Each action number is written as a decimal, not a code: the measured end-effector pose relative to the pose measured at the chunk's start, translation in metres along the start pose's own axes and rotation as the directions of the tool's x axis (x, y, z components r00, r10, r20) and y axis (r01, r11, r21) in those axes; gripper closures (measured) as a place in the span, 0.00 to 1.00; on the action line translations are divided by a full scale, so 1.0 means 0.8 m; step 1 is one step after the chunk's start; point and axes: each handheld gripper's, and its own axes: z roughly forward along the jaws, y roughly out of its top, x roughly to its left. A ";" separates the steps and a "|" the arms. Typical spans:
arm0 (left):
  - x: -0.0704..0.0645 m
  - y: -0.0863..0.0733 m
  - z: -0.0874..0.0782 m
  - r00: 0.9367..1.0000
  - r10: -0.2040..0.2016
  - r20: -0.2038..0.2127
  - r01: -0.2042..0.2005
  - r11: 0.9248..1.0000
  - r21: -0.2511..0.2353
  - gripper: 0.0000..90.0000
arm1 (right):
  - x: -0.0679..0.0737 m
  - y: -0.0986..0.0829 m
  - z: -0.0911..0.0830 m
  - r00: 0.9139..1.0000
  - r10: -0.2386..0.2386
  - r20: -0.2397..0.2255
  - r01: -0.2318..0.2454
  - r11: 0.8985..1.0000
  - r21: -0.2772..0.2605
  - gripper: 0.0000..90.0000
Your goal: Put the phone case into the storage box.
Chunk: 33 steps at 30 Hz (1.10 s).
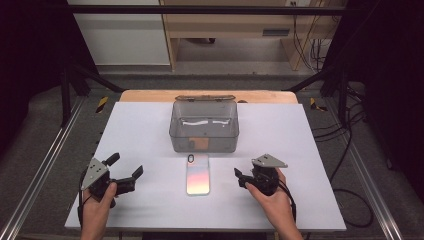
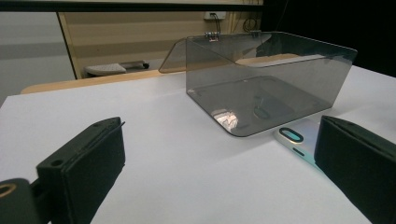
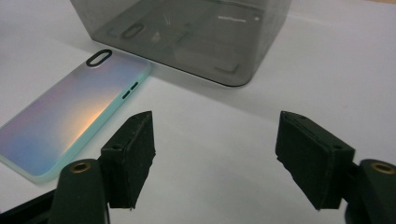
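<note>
- Phone case point(image 1: 197, 174) lies flat between both grippers, just before the smoky box point(image 1: 203, 126), probably bound there (lid hinged back).
- Left gripper point(image 1: 125, 172) and right gripper point(image 1: 242, 176) gape empty, flanking it for pickup.

No readable text, label, brand, number or sign found in any view. Phone case point(image 1: 197, 174) back: iridescent finish, no lettering seen. Smoky clear box point(image 1: 203, 127): only pale reflections on walls and floor, nothing legible. Yellow-black hazard stripes point(image 1: 102, 103) seen at table's far corners, without wording.
</note>
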 end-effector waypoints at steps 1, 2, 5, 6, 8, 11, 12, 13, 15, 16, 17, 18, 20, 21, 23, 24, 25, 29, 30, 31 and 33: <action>0.000 0.000 0.000 1.000 0.000 0.000 0.000 1.000 0.000 0.02 | 0.006 0.005 0.007 1.000 -0.009 -0.004 0.009 1.000 0.007 0.37; 0.000 0.000 0.000 1.000 -0.001 0.002 0.001 1.000 0.001 0.02 | 0.009 0.007 0.010 1.000 -0.008 -0.011 0.008 1.000 0.009 0.38; 0.000 0.000 0.001 1.000 -0.002 0.005 0.002 1.000 0.002 0.02 | 0.015 0.009 0.015 1.000 -0.016 -0.019 0.016 1.000 0.015 0.41; -0.001 -0.001 0.002 1.000 -0.001 0.006 0.001 1.000 0.006 0.02 | 0.018 0.010 0.019 1.000 -0.018 -0.019 0.018 1.000 0.019 0.42; -0.001 -0.001 0.002 1.000 -0.003 0.007 0.003 1.000 0.006 0.02 | 0.019 0.010 0.020 1.000 -0.021 -0.022 0.022 0.999 0.023 0.42; -0.002 0.000 0.002 1.000 0.002 0.006 -0.002 1.000 0.006 0.02 | 0.021 0.010 0.026 0.999 -0.024 -0.022 0.024 0.999 0.033 0.44; -0.002 0.000 0.002 1.000 0.002 0.006 -0.002 1.000 0.006 0.02 | 0.021 0.010 0.026 0.999 -0.024 -0.022 0.024 0.999 0.033 0.44; -0.002 0.000 0.002 1.000 0.002 0.006 -0.002 1.000 0.006 0.02 | 0.021 0.010 0.027 0.999 -0.025 -0.023 0.026 0.999 0.036 0.45; -0.002 0.000 0.002 1.000 0.002 0.006 -0.002 1.000 0.007 0.02 | 0.023 0.012 0.031 0.999 -0.029 -0.024 0.029 0.999 0.042 0.49; -0.002 0.000 0.002 1.000 0.003 0.005 -0.003 1.000 0.007 0.02 | 0.026 0.015 0.035 0.999 -0.031 -0.026 0.032 0.999 0.042 0.54; -0.002 0.000 0.002 1.000 0.003 0.005 -0.003 1.000 0.007 0.02 | 0.026 0.015 0.035 0.999 -0.031 -0.026 0.032 0.999 0.042 0.54; -0.002 0.000 0.002 1.000 0.004 0.005 -0.004 1.000 0.007 0.02 | 0.027 0.016 0.037 0.999 -0.028 -0.028 0.029 0.999 0.044 0.56; -0.002 0.000 0.002 1.000 0.004 0.005 -0.004 1.000 0.006 0.02 | 0.033 0.021 0.045 0.999 -0.038 -0.035 0.039 0.998 0.047 0.64; -0.002 0.000 0.002 1.000 0.004 0.005 -0.004 1.000 0.006 0.02 | 0.033 0.021 0.045 0.999 -0.038 -0.035 0.039 0.998 0.047 0.64; -0.001 0.000 0.002 1.000 0.002 0.005 -0.002 1.000 0.007 0.02 | 0.038 0.024 0.050 0.998 -0.048 -0.037 0.050 0.997 0.054 0.70; -0.001 0.000 0.002 1.000 0.002 0.005 -0.002 1.000 0.007 0.02 | 0.041 0.026 0.053 0.998 -0.053 -0.039 0.055 0.997 0.059 0.72; -0.001 0.000 0.002 1.000 0.002 0.005 -0.002 1.000 0.007 0.02 | 0.042 0.027 0.055 0.998 -0.055 -0.037 0.057 0.996 0.062 0.75; -0.001 0.000 0.002 1.000 -0.001 0.005 0.001 1.000 0.006 0.02 | 0.048 0.031 0.067 0.998 -0.059 -0.027 0.061 0.995 0.080 0.85; -0.002 0.000 0.002 1.000 -0.002 0.007 0.002 1.000 0.007 0.02 | 0.048 0.032 0.071 0.998 -0.057 -0.025 0.059 0.994 0.087 0.89; -0.002 0.000 0.002 1.000 -0.002 0.007 0.002 1.000 0.007 0.02 | 0.048 0.032 0.071 0.998 -0.057 -0.025 0.059 0.994 0.087 0.89; -0.002 0.000 0.003 1.000 -0.003 0.009 0.003 1.000 0.008 0.02 | 0.048 0.033 0.074 0.998 -0.056 -0.021 0.057 0.994 0.096 0.92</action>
